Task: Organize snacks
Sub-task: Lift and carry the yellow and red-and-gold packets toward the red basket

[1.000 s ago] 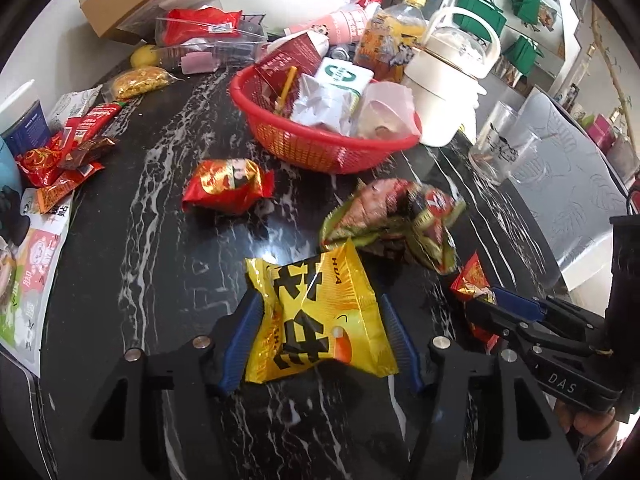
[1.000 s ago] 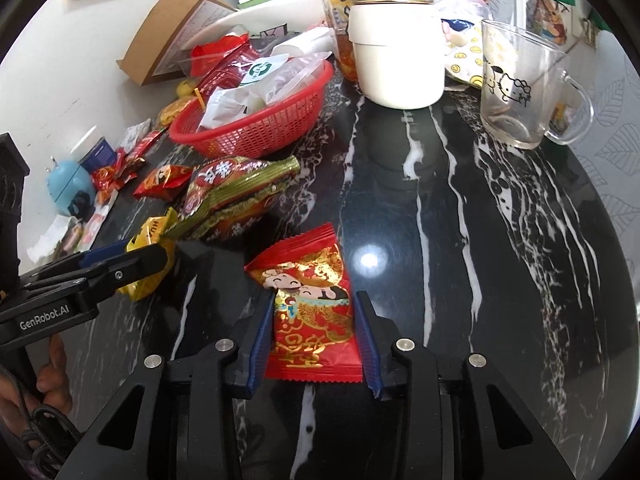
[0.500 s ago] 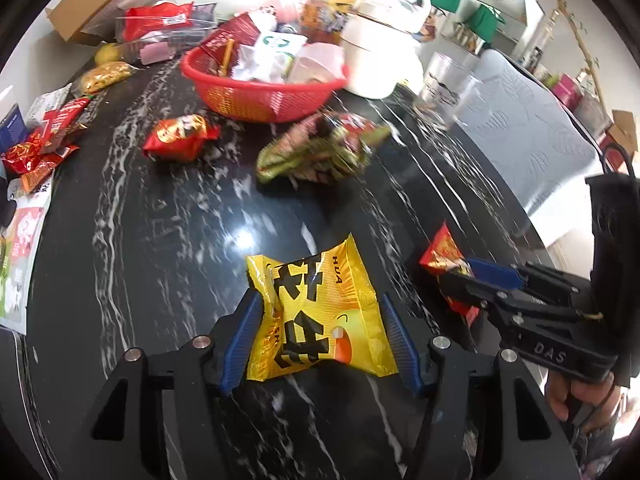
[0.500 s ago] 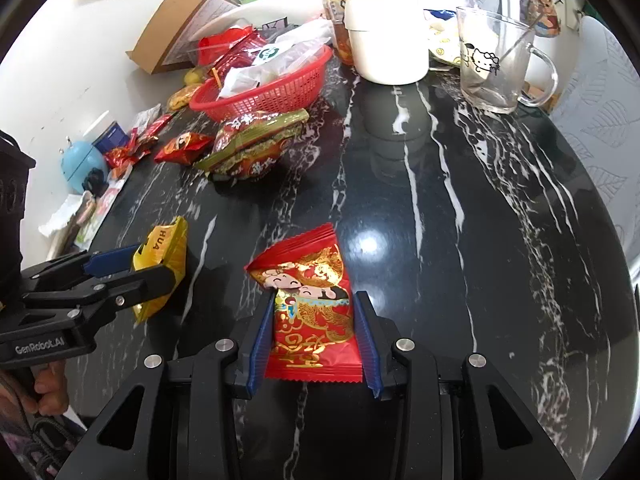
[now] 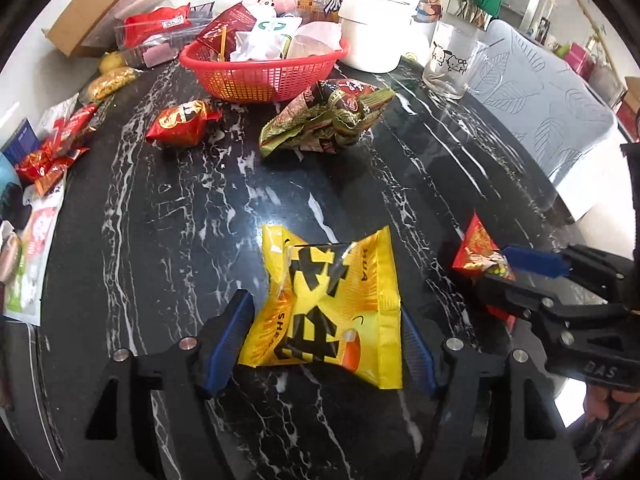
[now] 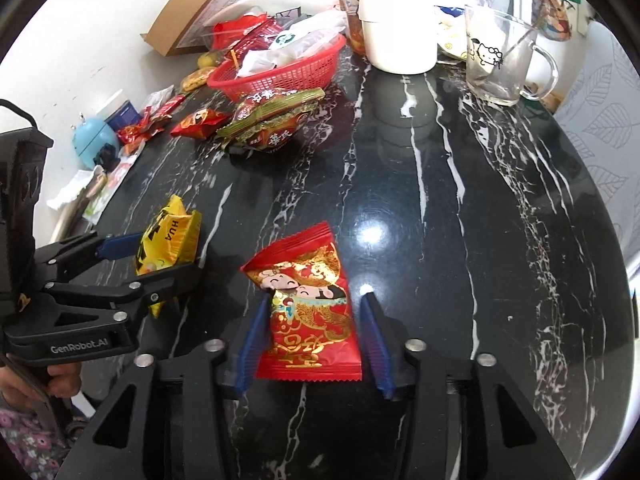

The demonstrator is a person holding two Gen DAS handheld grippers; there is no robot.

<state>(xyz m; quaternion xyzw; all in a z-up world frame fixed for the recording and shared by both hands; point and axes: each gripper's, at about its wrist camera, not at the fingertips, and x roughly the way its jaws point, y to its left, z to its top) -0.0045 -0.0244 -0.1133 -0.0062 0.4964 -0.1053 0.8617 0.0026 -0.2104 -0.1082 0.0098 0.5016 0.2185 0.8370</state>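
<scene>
A yellow snack packet (image 5: 332,300) lies on the black marble table (image 5: 160,240) between the blue pads of my left gripper (image 5: 324,304). Its jaws are opening and the pads stand just off the packet's edges. A red and gold snack packet (image 6: 312,312) lies flat between the pads of my right gripper (image 6: 316,296), which is also opening, with a narrow gap on each side. The two grippers sit side by side. In the right wrist view the left gripper (image 6: 152,260) shows at the left. In the left wrist view the right gripper (image 5: 494,268) shows at the right.
A red basket (image 5: 256,84) full of snacks stands at the back, beside a white pot (image 5: 380,28) and a glass mug (image 6: 500,68). A green-brown packet (image 5: 328,120) and a small red packet (image 5: 180,124) lie before the basket. Loose wrappers (image 5: 52,152) line the left edge.
Both grippers have drawn back from the basket toward the near part of the table with their packets. Both pairs of jaws have widened and the pads have come off the packets.
</scene>
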